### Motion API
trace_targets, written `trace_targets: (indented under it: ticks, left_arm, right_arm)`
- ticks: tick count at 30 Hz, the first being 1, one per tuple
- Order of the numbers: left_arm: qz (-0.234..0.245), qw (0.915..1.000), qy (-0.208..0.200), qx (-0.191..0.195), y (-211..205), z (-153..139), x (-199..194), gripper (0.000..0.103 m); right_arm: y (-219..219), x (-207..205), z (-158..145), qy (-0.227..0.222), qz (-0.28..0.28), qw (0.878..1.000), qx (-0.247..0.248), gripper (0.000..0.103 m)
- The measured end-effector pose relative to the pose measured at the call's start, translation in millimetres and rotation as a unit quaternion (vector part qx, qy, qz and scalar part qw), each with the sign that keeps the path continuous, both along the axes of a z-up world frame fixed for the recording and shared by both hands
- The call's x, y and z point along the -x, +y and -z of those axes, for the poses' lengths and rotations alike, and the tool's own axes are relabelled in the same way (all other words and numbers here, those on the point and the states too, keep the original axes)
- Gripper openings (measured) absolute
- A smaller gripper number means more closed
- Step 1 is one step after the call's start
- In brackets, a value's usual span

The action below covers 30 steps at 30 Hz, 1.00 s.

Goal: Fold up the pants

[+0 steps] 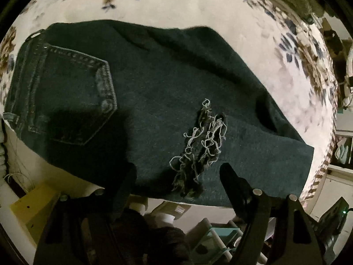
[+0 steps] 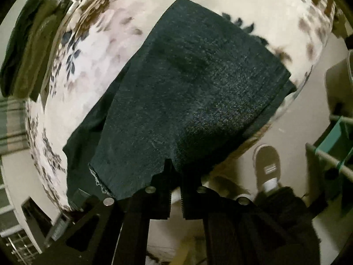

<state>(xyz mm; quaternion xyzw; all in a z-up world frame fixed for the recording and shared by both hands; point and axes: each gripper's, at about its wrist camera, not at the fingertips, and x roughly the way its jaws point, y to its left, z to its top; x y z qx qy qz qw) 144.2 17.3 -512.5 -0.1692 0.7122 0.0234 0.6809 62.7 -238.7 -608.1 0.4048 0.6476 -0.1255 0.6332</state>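
Note:
Dark denim pants (image 1: pixel 167 84) lie flat on a floral sheet (image 1: pixel 181 8), with a back pocket (image 1: pixel 72 92) at the left and a frayed rip (image 1: pixel 198 145) near the front edge. My left gripper (image 1: pixel 179 172) hangs over that front edge. Its jaws stand wide apart, one on each side of the rip, and the cloth between them lies flat. In the right wrist view a folded leg of the pants (image 2: pixel 198 88) runs away from me. There my right gripper (image 2: pixel 175 172) is shut, its tips pinching the leg's near edge.
The sheet's edge (image 2: pixel 247 145) drops off just in front of both grippers. A person's shoe (image 2: pixel 267 167) stands on the floor below, beside a green rack (image 2: pixel 335 141). Folded dark clothes (image 2: pixel 28 44) sit at the far left, and a yellow box (image 1: pixel 33 209) lies low left.

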Motion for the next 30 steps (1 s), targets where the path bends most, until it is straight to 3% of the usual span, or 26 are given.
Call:
trace_targets:
  ticks: [6, 11, 14, 15, 16, 17, 18, 20, 21, 26, 30]
  left_arm:
    - [0.028, 0.9994, 0.016, -0.015, -24.2, 28.3, -7.9, 0.076]
    - [0.048, 0.9983, 0.007, -0.031, -32.3, 34.1, -2.9, 0.076]
    - [0.048, 0.9983, -0.01, -0.03, -31.2, 24.2, 2.3, 0.076]
    - [0.043, 0.9986, -0.025, -0.02, -25.7, 17.0, 4.5, 0.076]
    - [0.033, 0.9983, -0.048, -0.009, -15.6, 4.9, 9.3, 0.076]
    - [0.023, 0.9975, -0.066, -0.004, -4.2, -5.6, 12.1, 0.077]
    - [0.01, 0.9962, -0.087, 0.0, 10.0, -15.7, 17.2, 0.077]
    - [-0.018, 0.9938, -0.11, 0.006, 40.6, -27.7, 25.6, 0.096]
    - [-0.035, 0.9927, -0.115, 0.007, 54.4, -27.8, 32.7, 0.098]
    - [-0.172, 0.979, -0.11, -0.01, 151.0, -8.0, 66.7, 0.098]
    - [-0.309, 0.9416, -0.132, 0.025, 217.6, 22.3, 90.4, 0.098]
  right_arm:
    - [-8.4, -2.7, 20.1, 0.01, 0.008, 1.0, -0.021, 0.007]
    - [-6.0, -4.2, 22.2, 0.01, -0.004, 1.0, -0.026, 0.007]
    - [-6.0, -6.0, 25.1, 0.02, -0.021, 0.999, -0.032, 0.014]
    - [-4.4, -8.3, 21.9, 0.023, -0.04, 0.999, -0.027, 0.023]
    - [-2.8, -10.1, 17.4, 0.023, -0.053, 0.998, -0.022, 0.042]
    - [-1.6, -11.4, 11.8, 0.018, -0.063, 0.998, -0.014, 0.051]
    - [1.1, -13.9, 1.1, 0.005, -0.078, 0.997, 0.0, 0.062]
    - [7.6, -19.2, -13.9, -0.011, -0.105, 0.994, 0.026, 0.067]
    - [12.8, -23.4, -22.1, -0.02, -0.122, 0.991, 0.041, 0.07]
    - [36.2, -44.2, -37.4, -0.033, -0.162, 0.984, 0.065, 0.071]
    - [50.9, -56.3, -35.3, -0.028, -0.166, 0.983, 0.071, 0.071]
